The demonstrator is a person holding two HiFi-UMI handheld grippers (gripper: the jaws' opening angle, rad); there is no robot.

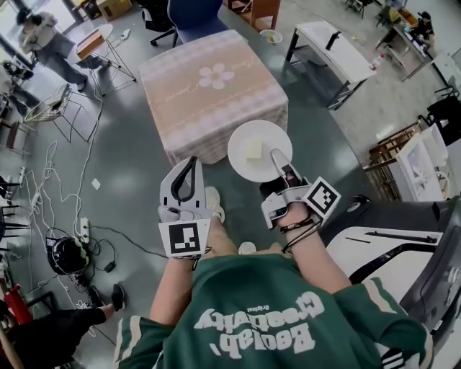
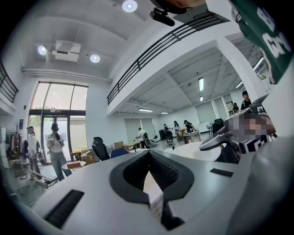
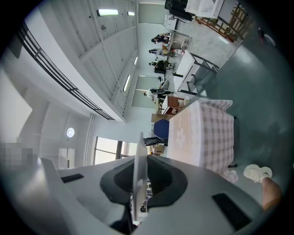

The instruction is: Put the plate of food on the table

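Observation:
A white plate (image 1: 248, 140) with a pale cube of food (image 1: 253, 150) hangs over the floor, just short of the near right corner of the table (image 1: 212, 94) with the pink checked cloth. My right gripper (image 1: 277, 155) is shut on the plate's near rim. The right gripper view shows the plate (image 3: 139, 170) edge-on between the jaws, with the table (image 3: 202, 133) ahead. My left gripper (image 1: 191, 160) is held to the left of the plate, its tips together with nothing in them. In the left gripper view, the plate (image 2: 197, 151) shows at the right.
Cables and a power strip (image 1: 83, 229) lie on the floor at the left. A white desk (image 1: 331, 47) stands at the back right and a blue chair (image 1: 194, 18) behind the table. A person (image 1: 43, 39) stands far left. A white and black machine (image 1: 389, 245) is at my right.

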